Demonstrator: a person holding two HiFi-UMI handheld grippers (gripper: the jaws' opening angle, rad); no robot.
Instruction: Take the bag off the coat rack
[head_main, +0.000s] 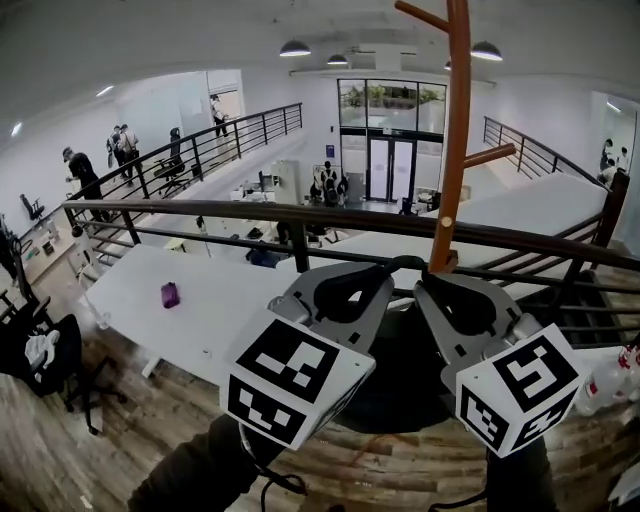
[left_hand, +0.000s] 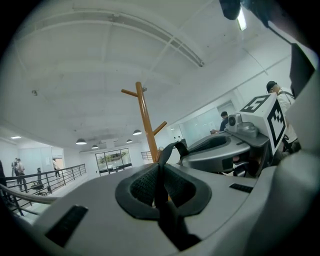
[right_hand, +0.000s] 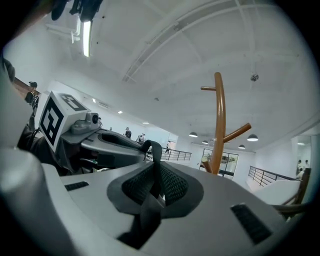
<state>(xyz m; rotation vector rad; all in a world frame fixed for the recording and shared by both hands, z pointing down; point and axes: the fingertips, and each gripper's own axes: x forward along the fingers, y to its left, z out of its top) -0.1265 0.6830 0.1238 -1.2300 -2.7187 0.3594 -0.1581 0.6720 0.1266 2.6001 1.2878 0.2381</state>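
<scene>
Well, the left gripper (head_main: 348, 288) and the right gripper (head_main: 468, 300) are each clenched on the black strap (head_main: 405, 264) of the bag (head_main: 400, 385). The bag hangs dark beneath them, just beside the pole of the coat rack (head_main: 455, 130). Count: two grippers, one strap arching between them, one bag, one rack

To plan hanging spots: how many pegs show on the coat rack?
3. Coat rack: top peg pointing left, middle peg pointing right, short low peg facing the camera. Others may be hidden.
</scene>
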